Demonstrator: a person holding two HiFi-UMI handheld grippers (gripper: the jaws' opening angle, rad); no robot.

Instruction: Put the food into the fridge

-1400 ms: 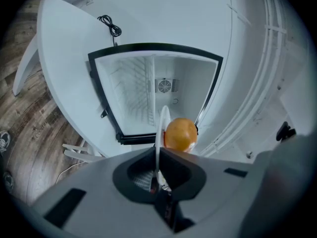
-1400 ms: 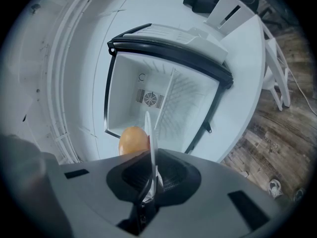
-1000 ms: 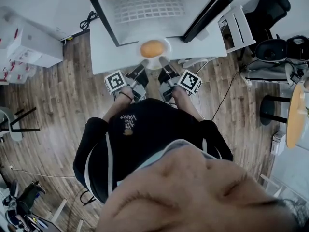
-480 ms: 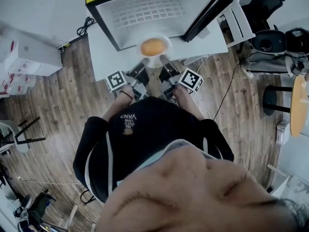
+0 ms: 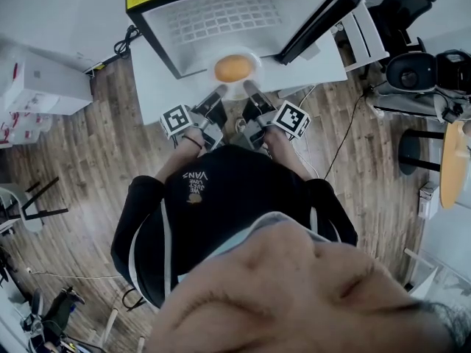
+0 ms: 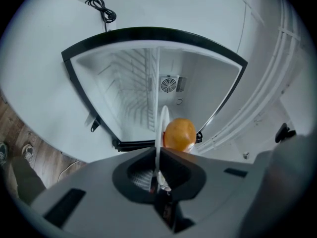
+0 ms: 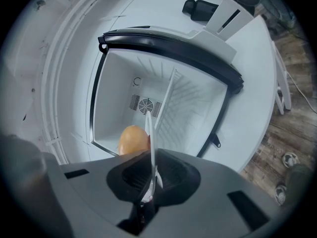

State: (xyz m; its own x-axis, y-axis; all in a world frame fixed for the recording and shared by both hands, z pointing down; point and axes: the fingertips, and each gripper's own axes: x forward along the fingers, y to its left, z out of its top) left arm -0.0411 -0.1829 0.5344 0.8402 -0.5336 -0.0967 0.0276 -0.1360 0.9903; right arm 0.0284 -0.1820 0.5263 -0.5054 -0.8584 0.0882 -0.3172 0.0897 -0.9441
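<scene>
Two hand-held grippers share one load. The left gripper [image 5: 219, 92] has its jaws pinched together on the near left rim of a shallow white round plate [image 5: 235, 85], and the right gripper [image 5: 248, 88] is clamped the same way on the near right rim. A round orange-coloured food item [image 5: 234, 68] sits at the plate's middle, loose and likely to roll. The plate is held at the mouth of a small black-framed fridge with a white interior [image 5: 165, 20], not yet inside it. The fridge's black-edged door [image 5: 318, 20] stands swung open to the right, and a white wire shelf [image 6: 130, 86] runs across the cavity. Handling note, as a judgement: both grippers should advance together at matching height, keeping the plate level so the food item stays centred. The far rim should clear the lower frame and pass under or over the shelf before anything is set down or released. The fridge stands on a white tabletop [image 5: 316, 66]. A black coiled cable [image 5: 126, 37] lies on it at the left. White cartons [image 5: 37, 79] are stacked on the wood-plank floor [image 5: 88, 145] further left. A white slatted chair [image 5: 364, 35] stands right of the table. A round wooden table edge [image 5: 450, 164] shows at far right.
</scene>
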